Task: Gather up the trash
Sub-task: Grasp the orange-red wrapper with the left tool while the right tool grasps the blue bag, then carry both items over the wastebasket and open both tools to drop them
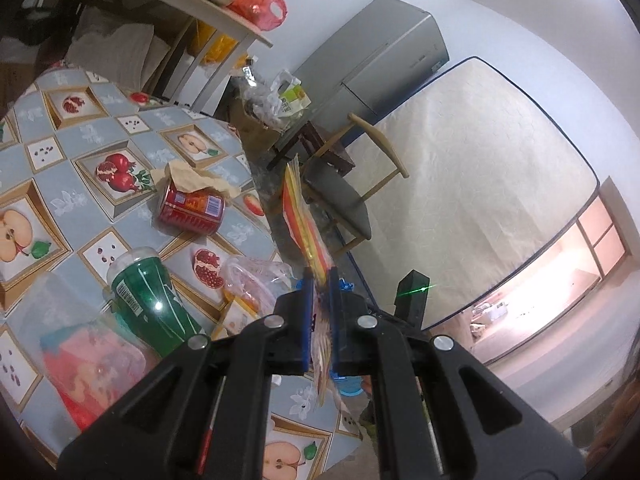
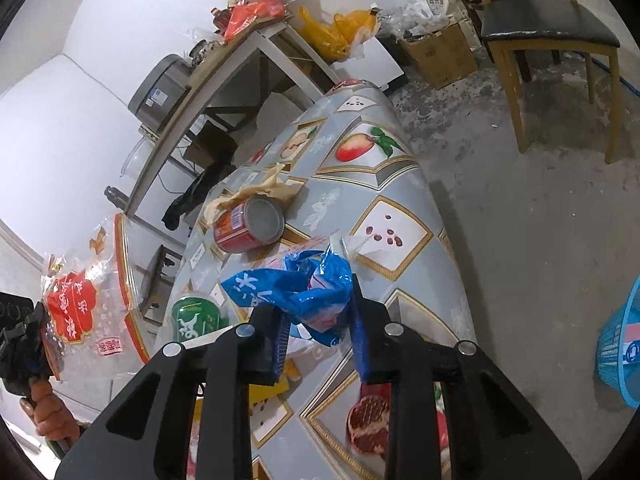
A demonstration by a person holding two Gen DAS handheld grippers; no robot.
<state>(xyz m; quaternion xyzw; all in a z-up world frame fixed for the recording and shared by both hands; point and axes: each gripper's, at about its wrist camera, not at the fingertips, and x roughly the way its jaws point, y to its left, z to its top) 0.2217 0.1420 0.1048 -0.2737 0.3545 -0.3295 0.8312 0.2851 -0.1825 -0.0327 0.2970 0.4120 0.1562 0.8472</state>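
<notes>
My left tongs [image 1: 320,316] pinch a thin, limp red snack wrapper [image 1: 304,216], lifted off the tabletop [image 1: 80,148]. My right tongs [image 2: 318,320] clamp a crumpled blue plastic bag [image 2: 304,292], seemingly light and slippery; best gripped at its bunched folds.

Each gripper is a black plastic frame with triangular cut-outs in its arms and round silver screw heads at the joints. The left gripper [image 1: 320,280] carries flat blue pads on its fingers, and a thin red strip runs along the inner rail behind them. The right gripper [image 2: 320,308] has the same black arms, silver screws and ribbed blue pads [image 2: 362,344].
</notes>
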